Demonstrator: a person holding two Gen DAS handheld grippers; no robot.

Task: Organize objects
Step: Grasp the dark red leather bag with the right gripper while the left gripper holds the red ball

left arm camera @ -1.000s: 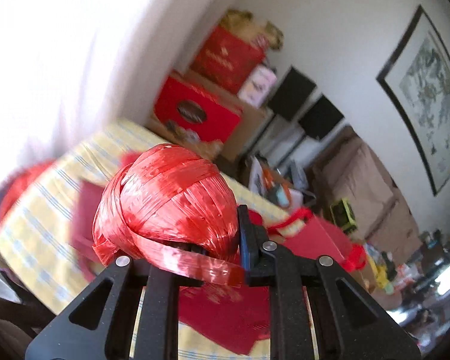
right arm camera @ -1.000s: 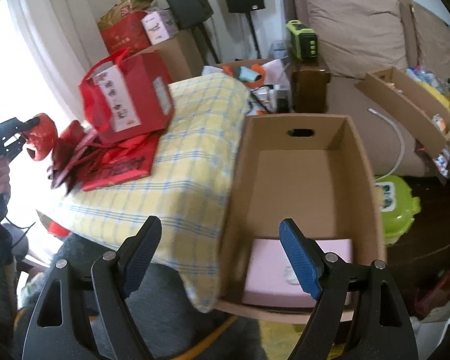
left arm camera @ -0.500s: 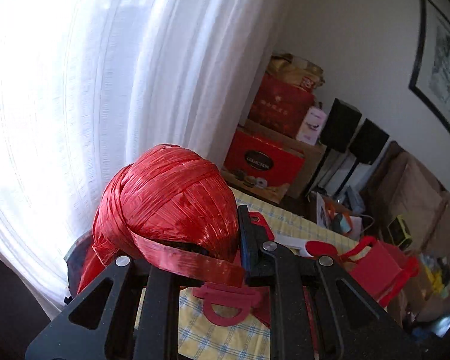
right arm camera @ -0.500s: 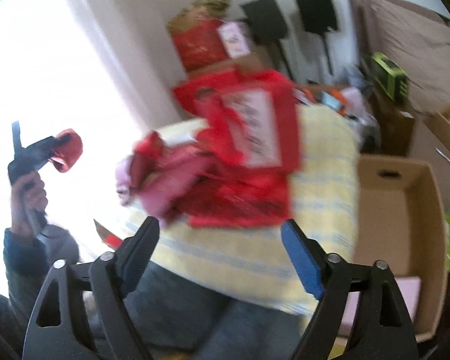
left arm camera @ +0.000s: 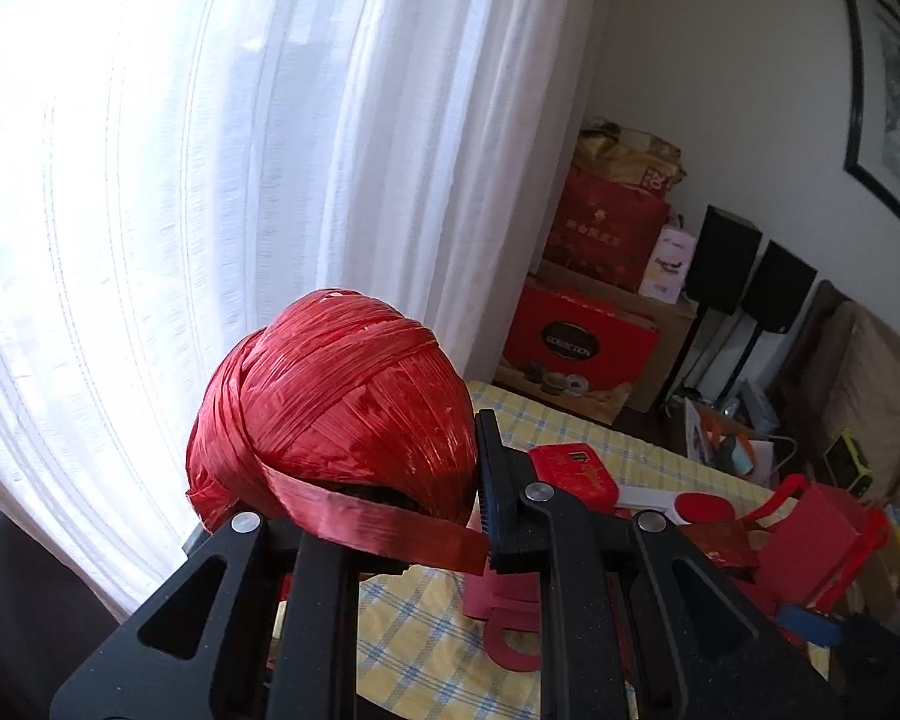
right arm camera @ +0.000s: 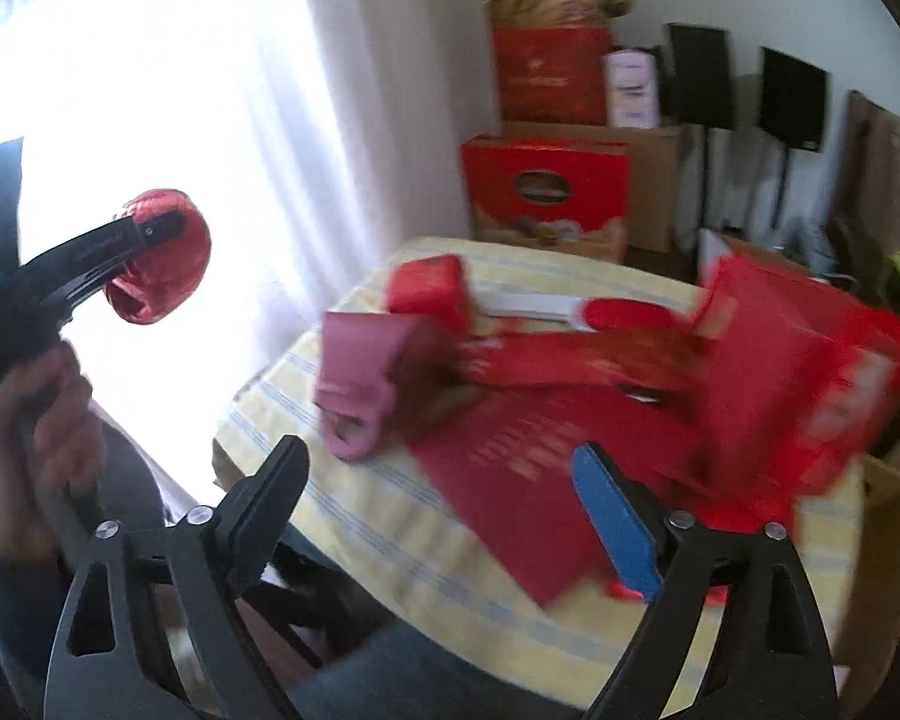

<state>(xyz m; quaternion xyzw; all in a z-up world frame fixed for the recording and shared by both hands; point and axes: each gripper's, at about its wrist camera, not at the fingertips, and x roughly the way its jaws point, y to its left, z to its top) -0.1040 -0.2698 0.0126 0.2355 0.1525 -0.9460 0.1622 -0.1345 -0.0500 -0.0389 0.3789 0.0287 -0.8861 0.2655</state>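
Swinging from the cardboard box to the yellow checked counter [right arm camera: 354, 516], your right tongs [right arm camera: 450, 510] spread wider, empty, while your left tongs [left arm camera: 360, 516] gripped the red raffia ball [left arm camera: 336, 408] aloft; approaching slower would have helped.

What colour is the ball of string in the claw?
Shiny red ball of string, clearest in the left wrist view.

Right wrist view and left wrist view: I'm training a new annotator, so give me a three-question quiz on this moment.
1. True or false: the left gripper holds a red ball of ribbon.
2. Is anything between the right gripper fingers?
3. The pink handled object lies on: A) the yellow checked cloth B) the floor C) a speaker.

Key: 1 true; 2 no, they stand open and have just been opening; 3 A.
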